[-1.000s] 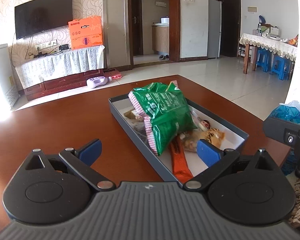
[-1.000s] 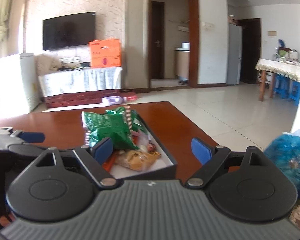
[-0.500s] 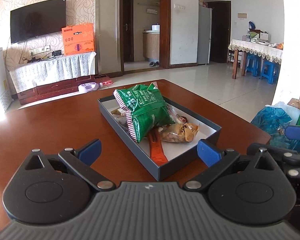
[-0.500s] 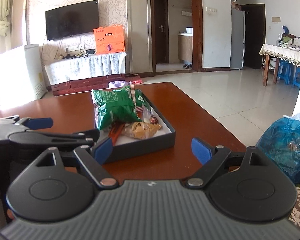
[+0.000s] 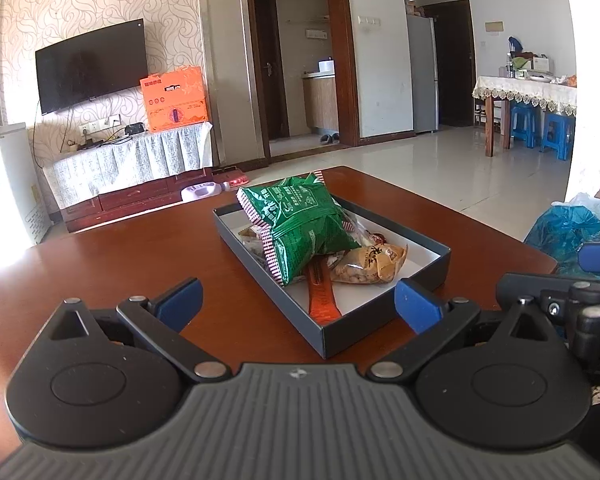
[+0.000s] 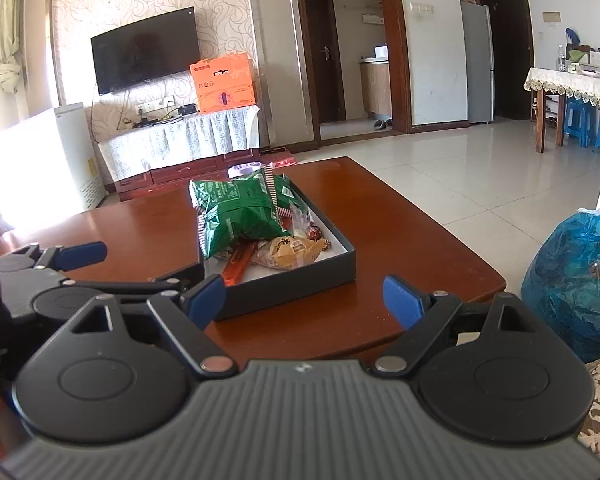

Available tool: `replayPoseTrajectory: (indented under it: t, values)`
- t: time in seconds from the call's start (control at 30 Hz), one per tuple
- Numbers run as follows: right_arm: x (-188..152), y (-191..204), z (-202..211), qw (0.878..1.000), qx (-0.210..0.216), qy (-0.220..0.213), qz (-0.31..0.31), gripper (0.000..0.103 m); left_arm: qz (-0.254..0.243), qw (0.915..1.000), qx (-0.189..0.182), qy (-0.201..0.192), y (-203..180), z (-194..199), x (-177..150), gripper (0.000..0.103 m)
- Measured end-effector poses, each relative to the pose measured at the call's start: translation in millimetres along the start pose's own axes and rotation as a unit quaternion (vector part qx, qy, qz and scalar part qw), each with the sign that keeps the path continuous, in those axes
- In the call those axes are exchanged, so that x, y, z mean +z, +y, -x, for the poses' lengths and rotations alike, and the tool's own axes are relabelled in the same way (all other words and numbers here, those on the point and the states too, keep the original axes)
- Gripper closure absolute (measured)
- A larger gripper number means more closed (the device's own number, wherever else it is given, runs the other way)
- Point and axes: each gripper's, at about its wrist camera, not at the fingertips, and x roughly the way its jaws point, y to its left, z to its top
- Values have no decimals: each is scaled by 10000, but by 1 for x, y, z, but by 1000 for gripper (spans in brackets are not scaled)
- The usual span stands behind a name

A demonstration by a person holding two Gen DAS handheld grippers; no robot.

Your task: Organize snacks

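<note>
My green bag (image 5: 300,228) covers most of the box (image 5: 384,322), hiding the far ends of the orange stick (image 5: 321,294) and the small wrappers under it. Print on the peanut pack (image 5: 370,262) is too small to read. The blue sack (image 6: 576,276) runs off the edge.

In the lower half of the frame we see our left gripper (image 5: 296,300) with its blue-padded jaws spread wide and nothing between them, hovering over the brown table (image 5: 120,264). At centre frame sits a shallow grey tray (image 5: 384,328), and in it a green snack bag (image 5: 300,224) lies on top of an orange stick pack (image 5: 322,300) and beside a tan peanut packet (image 5: 370,264). At the right edge we glimpse our right gripper (image 5: 580,292), and above it a blue plastic bag (image 5: 564,228).
</note>
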Motion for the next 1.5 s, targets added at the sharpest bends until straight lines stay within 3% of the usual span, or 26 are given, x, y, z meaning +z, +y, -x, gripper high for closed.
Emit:
replayPoseTrajectory:
  t: [0.37,1.5]
  values:
    - [5,-2,-10,9986,-394,297,202,15,48,9999,-63,64,1,-1,-1,0]
    - [4,-8,-14,9984,-286,467,150,15,90,9999,-67,120,4,-5,-3,0]
